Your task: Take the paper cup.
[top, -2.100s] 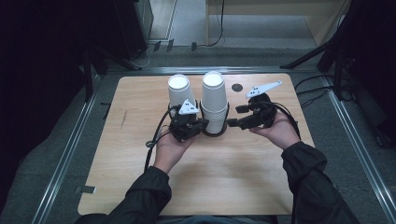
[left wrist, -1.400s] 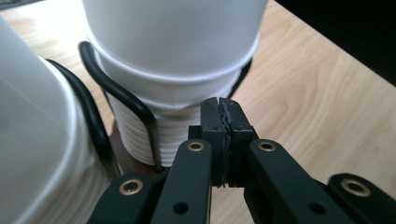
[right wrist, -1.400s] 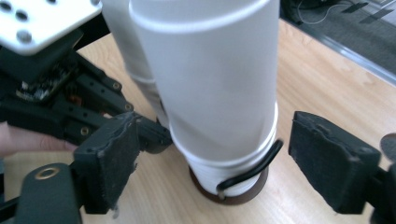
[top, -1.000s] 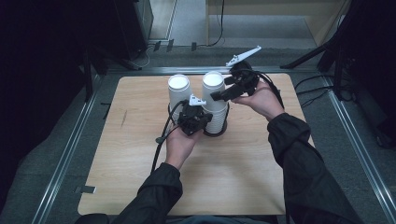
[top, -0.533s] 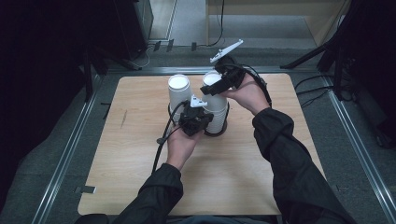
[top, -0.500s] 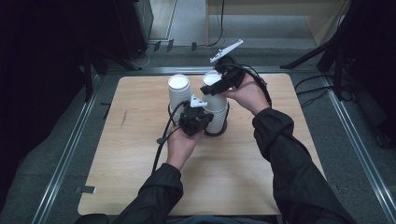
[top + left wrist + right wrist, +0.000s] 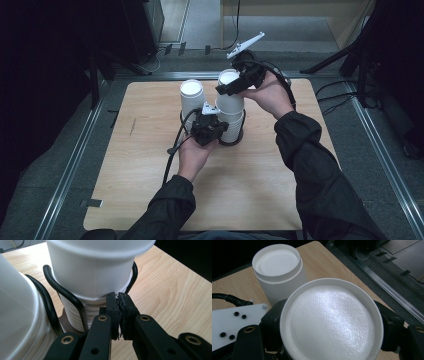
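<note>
Paper cup, white and upside down, is sitting between the jaws of your right gripper, which are clamping its sides just below the upturned base; they have just been closing on it. You are holding it directly above the nested stack of cups, whose ribbed rims are showing beneath it. Your left gripper is clenched tight with nothing visible between its jaws, its tips resting against the lower rims of that stack beside the black wire holder. Beyond your right gripper, a second white cup stack is standing on the wooden tabletop.
</note>
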`<state>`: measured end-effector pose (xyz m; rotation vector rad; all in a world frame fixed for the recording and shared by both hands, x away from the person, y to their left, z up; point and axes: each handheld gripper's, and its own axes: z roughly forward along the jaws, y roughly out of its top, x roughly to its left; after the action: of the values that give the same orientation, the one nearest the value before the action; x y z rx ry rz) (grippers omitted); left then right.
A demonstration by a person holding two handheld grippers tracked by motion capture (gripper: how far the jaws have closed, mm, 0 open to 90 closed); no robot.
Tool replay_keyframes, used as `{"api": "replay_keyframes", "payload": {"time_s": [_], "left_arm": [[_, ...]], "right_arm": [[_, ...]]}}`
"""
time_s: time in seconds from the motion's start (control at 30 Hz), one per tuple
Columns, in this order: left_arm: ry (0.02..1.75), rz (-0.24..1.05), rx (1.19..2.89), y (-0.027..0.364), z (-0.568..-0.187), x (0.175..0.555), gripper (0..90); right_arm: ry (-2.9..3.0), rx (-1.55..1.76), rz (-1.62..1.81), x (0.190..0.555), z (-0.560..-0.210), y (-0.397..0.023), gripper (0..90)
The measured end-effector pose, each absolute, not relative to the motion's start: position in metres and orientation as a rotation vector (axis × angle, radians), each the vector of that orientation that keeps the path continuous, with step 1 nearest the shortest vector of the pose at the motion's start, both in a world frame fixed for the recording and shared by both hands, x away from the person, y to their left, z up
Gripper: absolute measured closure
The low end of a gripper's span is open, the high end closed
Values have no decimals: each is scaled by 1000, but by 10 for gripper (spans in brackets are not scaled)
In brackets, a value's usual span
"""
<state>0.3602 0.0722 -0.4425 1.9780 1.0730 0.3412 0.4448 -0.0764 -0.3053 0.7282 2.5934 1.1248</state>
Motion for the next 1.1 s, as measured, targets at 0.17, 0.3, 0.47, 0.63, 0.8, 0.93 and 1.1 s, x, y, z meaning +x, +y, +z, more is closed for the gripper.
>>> {"api": "replay_keyframes", "payload": {"time_s": [0.17,0.3,0.47,0.63,0.8,0.93,1.1], "left_arm": [[1074,345,1963,73,-443,359,862],[1074,337,1969,74,-443,360,839],[1064,285,1976,76,-444,361,792],[1046,261,2014,79,-442,358,745],[1007,243,2022,84,-438,353,632],[978,222,2037,87,-436,351,581],[921,217,2074,90,-429,343,507]], "right_arm": [[2574,783,1166,441,-279,-81,251],[2564,752,1171,436,-257,-86,252],[2557,756,1185,427,-235,-98,252],[2574,742,1171,413,-225,-117,252],[2606,702,1149,392,-236,-137,252],[2606,692,1153,381,-244,-149,252],[2624,681,1145,363,-261,-164,252]]}}
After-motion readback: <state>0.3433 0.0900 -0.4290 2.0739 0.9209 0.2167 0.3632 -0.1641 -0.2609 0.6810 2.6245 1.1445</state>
